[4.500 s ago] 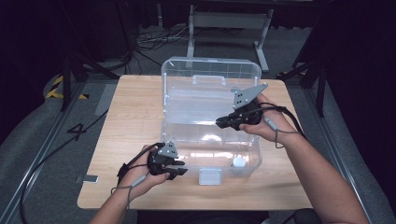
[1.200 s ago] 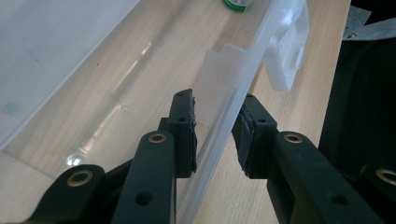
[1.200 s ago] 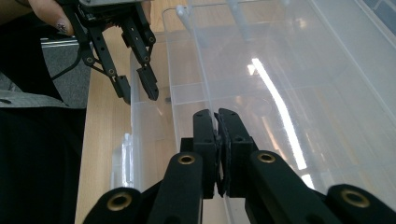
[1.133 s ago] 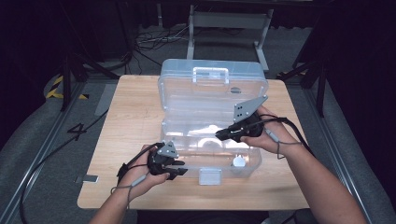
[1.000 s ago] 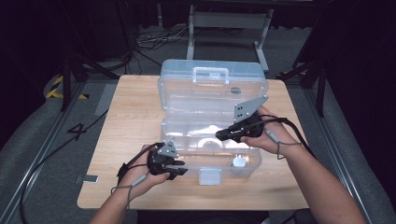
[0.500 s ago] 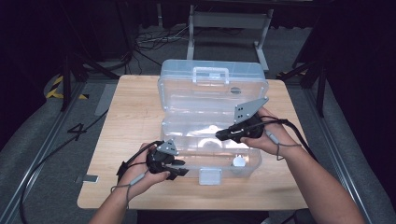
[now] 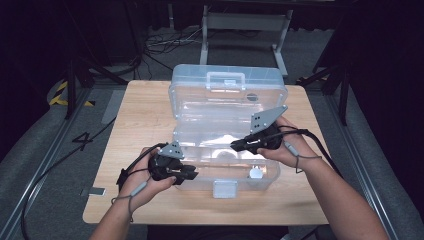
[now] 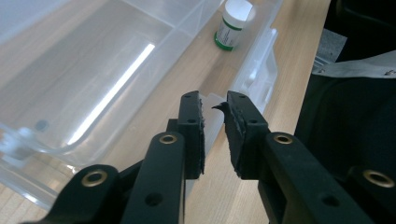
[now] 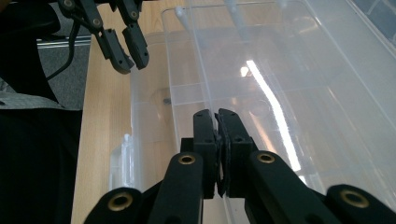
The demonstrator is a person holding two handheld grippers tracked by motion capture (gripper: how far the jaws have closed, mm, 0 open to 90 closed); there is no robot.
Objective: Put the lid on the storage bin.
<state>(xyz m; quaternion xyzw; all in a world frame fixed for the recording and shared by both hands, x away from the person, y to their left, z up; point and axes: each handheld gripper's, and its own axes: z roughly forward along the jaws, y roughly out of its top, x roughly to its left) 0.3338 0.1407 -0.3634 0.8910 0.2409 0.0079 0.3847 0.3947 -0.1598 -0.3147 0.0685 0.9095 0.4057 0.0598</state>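
- The desk (image 7: 150,100) is a pale wood-grain rectangle; its near edge is partly hidden behind the person's forearms.
- The clear plastic box (image 7: 227,145) stands at the desk's middle, its lid (image 7: 227,90) tipped up behind it with a moulded handle on top. The walls are glossy and see-through, and glare streaks make the inner rims hard to trace.
- The right hand-held gripper (image 9: 217,119) is over the box's right part. Its jaws are pressed together on a thin clear plastic edge of the box; which edge I cannot tell.
- The left hand-held gripper (image 8: 215,109) is at the box's front left corner. Its jaws have just been closing and stand a narrow gap apart, a clear tab of the box's front wall between them. Whether the pads touch it is hard to make out.
- A small white bottle (image 8: 232,23) with a green band stands inside the box's front right corner; its label is too small to read.
- A latch (image 7: 225,188), a frosted square, hangs at the middle of the box's front.
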